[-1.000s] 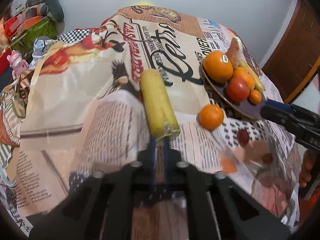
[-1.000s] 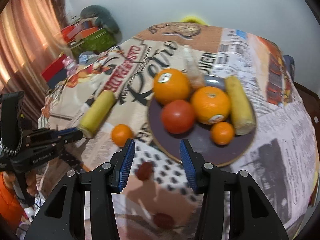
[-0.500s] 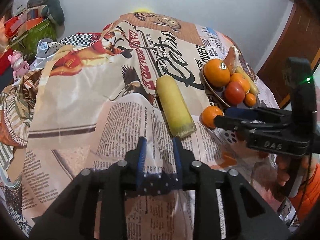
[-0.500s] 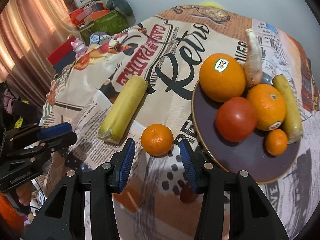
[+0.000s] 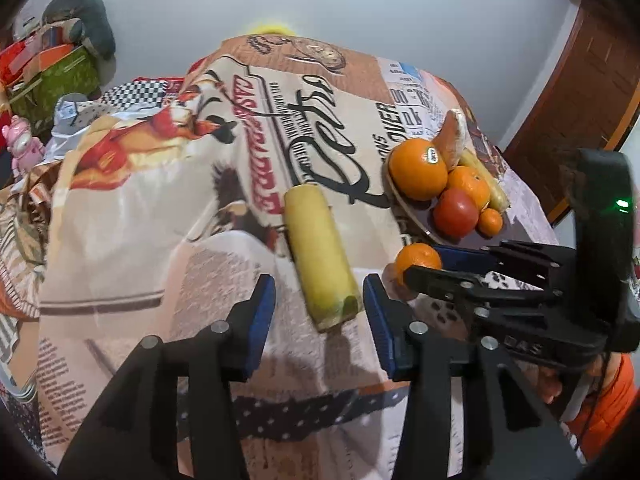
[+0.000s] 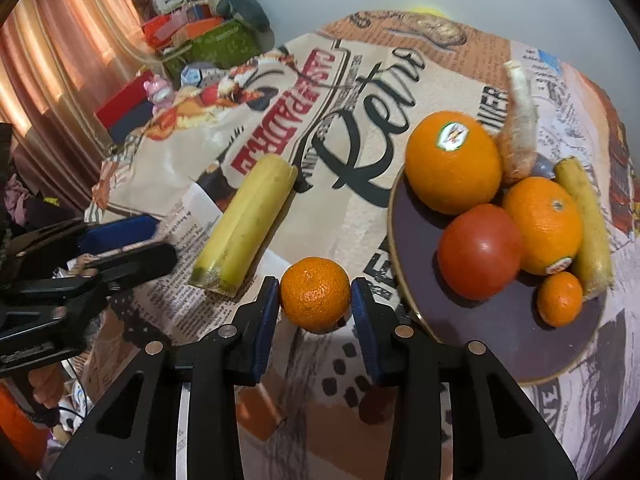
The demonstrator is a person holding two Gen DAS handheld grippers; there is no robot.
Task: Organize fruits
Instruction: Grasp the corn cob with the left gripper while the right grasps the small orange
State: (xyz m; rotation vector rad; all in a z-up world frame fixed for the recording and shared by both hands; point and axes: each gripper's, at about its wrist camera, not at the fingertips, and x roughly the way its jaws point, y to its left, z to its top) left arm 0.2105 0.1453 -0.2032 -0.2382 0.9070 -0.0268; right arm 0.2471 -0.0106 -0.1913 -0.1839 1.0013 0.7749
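Note:
A yellow banana piece (image 5: 319, 254) (image 6: 245, 222) lies on the printed tablecloth. My left gripper (image 5: 319, 312) is open, its blue pads on either side of the banana's near end, apart from it. A small mandarin (image 6: 315, 294) (image 5: 416, 261) sits on the cloth between the pads of my right gripper (image 6: 315, 300), which is open with the pads close to the fruit. A dark plate (image 6: 416, 220) (image 5: 416, 218) to the right holds two oranges, a tomato (image 6: 478, 251), a small mandarin, a banana piece and a peeled segment.
The cloth-covered table (image 5: 160, 220) drops off at its left and near edges. Boxes, a green bag (image 6: 218, 46) and a pink toy (image 6: 158, 88) stand beyond the left edge. A white wall is behind, and a wooden door (image 5: 572, 92) at the right.
My left gripper opened and now straddles the banana's near end. My right gripper moved left from the plate to the loose mandarin, which now sits between its pads.

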